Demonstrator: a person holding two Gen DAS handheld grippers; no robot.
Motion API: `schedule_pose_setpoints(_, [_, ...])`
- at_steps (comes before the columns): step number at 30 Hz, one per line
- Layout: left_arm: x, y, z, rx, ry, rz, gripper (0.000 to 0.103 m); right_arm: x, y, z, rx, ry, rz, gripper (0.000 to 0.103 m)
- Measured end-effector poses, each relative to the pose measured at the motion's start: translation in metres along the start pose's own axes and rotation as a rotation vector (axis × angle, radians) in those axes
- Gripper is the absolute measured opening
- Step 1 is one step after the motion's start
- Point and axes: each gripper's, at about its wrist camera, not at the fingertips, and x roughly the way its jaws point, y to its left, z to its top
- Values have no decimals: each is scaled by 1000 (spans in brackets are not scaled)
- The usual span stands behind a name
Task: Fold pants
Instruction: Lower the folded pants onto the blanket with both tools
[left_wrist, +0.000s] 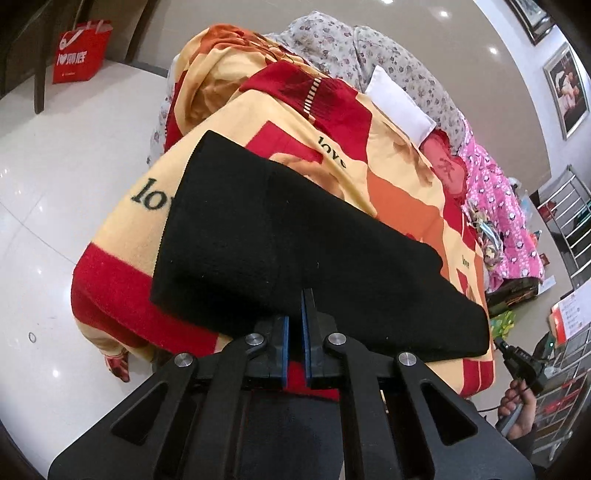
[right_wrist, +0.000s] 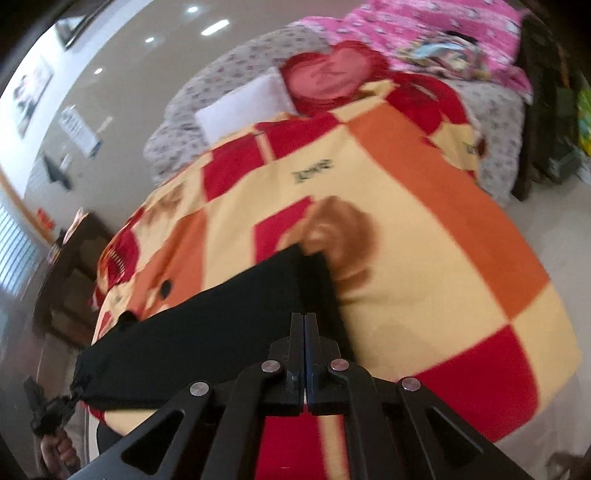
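Black pants (left_wrist: 280, 236) lying on patterned blanket (left_wrist: 406, 192); left gripper (left_wrist: 300, 295) clamped on pants' near edge; right gripper (right_wrist: 304, 317) likewise clamped on pants' edge.

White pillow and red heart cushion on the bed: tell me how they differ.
The white pillow is rectangular and plain; the heart cushion is heart-shaped, red with a pink face. The pillow lies on the grey floral sheet; the cushion sits beside it, nearer the pink bedding. Both lie at the far edge of the orange blanket.
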Motion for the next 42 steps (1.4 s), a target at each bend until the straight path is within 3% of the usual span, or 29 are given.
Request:
schedule_pose_setpoints(3, [1,2,-1,-8,3,1,4,7,26,-7,-107,13,9,0])
schedule_pose_setpoints(6, [1,2,-4,2,6,9,4,29,46,-20,-265,98,-63,0])
schedule_pose_setpoints(7, [1,2,-6,7,7,11,4,39,45,-25,-307,125,-135,0])
schedule_pose_setpoints(9, [2,1,-8,19,9,17,4,39,41,-29,-330,96,-182,0])
schedule_pose_setpoints(11, [2,-1,-10,41,8,31,4,37,30,-24,-272,86,-215,0])
schedule_pose_setpoints(15, [0,-3,-13,67,-3,45,4,31,21,-18,-233,85,-198,0])
schedule_pose_setpoints(18, [-1,-5,-15,83,-13,49,4,0,30,-16,-343,-41,-211,1])
schedule_pose_setpoints(20, [0,-4,-13,77,-15,40,4,-11,35,-19,-458,-63,-194,7])
schedule_pose_setpoints(23, [2,-2,-11,65,-14,28,4,-4,39,-32,-614,22,-240,25])
schedule_pose_setpoints(26, [4,-1,-10,52,-12,23,4,1,40,-40,-679,39,-249,26])
schedule_pose_setpoints(28, [4,-1,-10,47,-10,21,4,0,41,-41,-671,30,-218,26])
schedule_pose_setpoints(31, [4,0,-9,49,-11,23,4,5,33,-34,-556,52,-144,26])
schedule_pose_setpoints(37, [2,0,-9,46,-7,18,4,22,28,-27,-506,39,-195,26])
schedule_pose_setpoints(42, [3,0,-9,46,-8,20,4,25,25,-25,-481,75,-106,26])
